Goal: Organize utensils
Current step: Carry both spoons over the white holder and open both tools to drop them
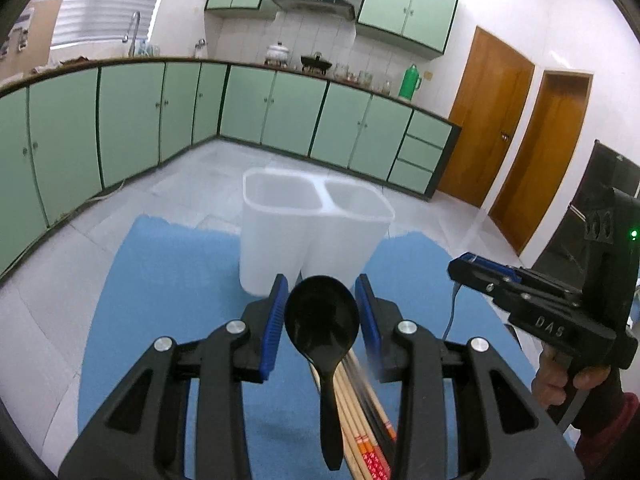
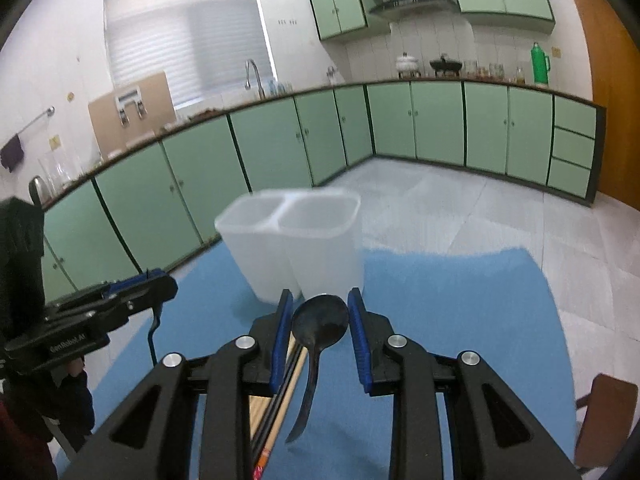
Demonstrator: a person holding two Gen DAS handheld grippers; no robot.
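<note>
My left gripper (image 1: 322, 292) is shut on the bowl of a black plastic spoon (image 1: 322, 320), whose handle slopes down toward the camera. My right gripper (image 2: 320, 300) is shut on the bowl of a dark shiny spoon (image 2: 320, 322), its handle curving downward. Both spoons hang above the blue mat (image 1: 168, 300). Just ahead stands a white two-compartment utensil holder (image 1: 312, 232), also in the right wrist view (image 2: 296, 244). Several wooden chopsticks (image 1: 360, 420) lie on the mat under the grippers (image 2: 280, 400). Each gripper shows in the other's view: the right (image 1: 460, 266), the left (image 2: 152, 284).
The blue mat (image 2: 460, 300) covers a table in a kitchen, with green cabinets (image 1: 120, 120) and a tiled floor beyond its far edge. A wooden chair (image 2: 608, 412) shows at the table's right side. A person's hand (image 1: 568, 376) grips the right tool's handle.
</note>
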